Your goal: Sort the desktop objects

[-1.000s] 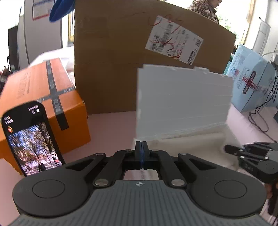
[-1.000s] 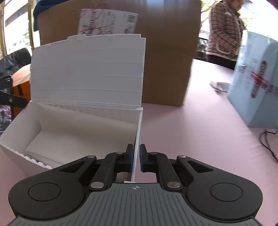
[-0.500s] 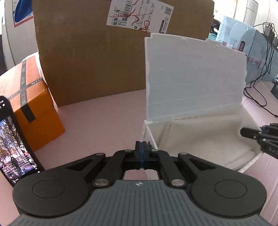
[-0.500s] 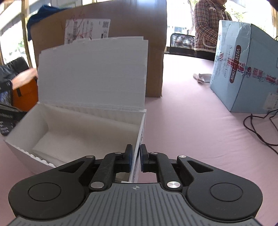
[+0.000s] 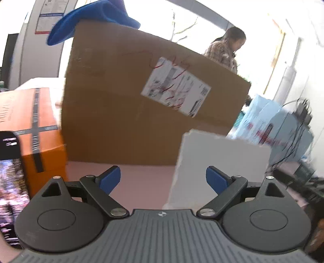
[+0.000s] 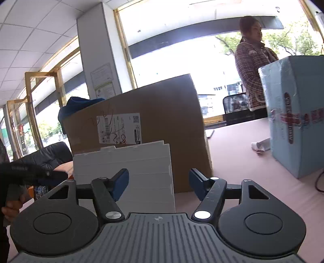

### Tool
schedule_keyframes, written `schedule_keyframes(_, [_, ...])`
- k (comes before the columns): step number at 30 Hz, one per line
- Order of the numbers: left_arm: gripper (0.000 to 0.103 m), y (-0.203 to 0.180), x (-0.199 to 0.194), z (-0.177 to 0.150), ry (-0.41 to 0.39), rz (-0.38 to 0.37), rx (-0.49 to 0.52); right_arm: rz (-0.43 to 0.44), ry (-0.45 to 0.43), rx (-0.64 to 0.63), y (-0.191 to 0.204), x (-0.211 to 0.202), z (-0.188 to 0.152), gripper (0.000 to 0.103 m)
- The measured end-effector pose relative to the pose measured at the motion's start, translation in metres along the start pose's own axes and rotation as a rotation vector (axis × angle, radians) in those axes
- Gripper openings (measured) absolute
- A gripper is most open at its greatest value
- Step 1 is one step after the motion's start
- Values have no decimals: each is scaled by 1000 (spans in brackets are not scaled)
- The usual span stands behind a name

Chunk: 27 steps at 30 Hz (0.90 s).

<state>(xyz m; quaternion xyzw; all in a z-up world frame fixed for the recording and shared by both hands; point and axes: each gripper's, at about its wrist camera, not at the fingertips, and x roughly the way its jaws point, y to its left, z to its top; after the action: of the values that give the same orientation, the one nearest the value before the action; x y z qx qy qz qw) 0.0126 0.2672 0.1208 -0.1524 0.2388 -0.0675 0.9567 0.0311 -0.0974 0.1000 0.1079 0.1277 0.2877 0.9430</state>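
The white corrugated box's raised lid [image 5: 220, 163] [image 6: 141, 172] stands upright on the pink table; the box's inside is hidden below both views. My left gripper [image 5: 163, 179] is open, blue pads apart, with the lid's left edge showing between them and nothing held. My right gripper [image 6: 159, 183] is also open, raised and looking over the lid's right edge. In the right wrist view the other gripper [image 6: 30, 172] shows dark at the left, held by a hand.
A large brown cardboard box [image 5: 129, 105] [image 6: 154, 125] stands behind the lid, a blue cloth [image 5: 93, 18] on top. An orange box [image 5: 30, 121] and a lit phone [image 5: 10, 182] are at left. A light blue box [image 6: 295, 125] with cables and a person [image 6: 253, 66] are at right.
Both grippers have opened: the right one let go of the white box's wall, the left was shut empty. Both have tilted upward, so the box's inside dropped out of view.
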Motion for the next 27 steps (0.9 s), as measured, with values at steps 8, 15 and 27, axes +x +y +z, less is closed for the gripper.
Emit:
schedule_keyframes(8, [48, -27, 33, -6, 38, -66, 69, 36, -40, -19, -12, 2, -2, 16])
schedule_keyframes(15, [47, -42, 7, -15, -36, -48, 193, 62, -87, -76, -4, -17, 1, 13])
schedule_keyframes(27, [47, -71, -48, -69, -65, 54, 442, 73, -44, -164, 12, -66, -31, 13])
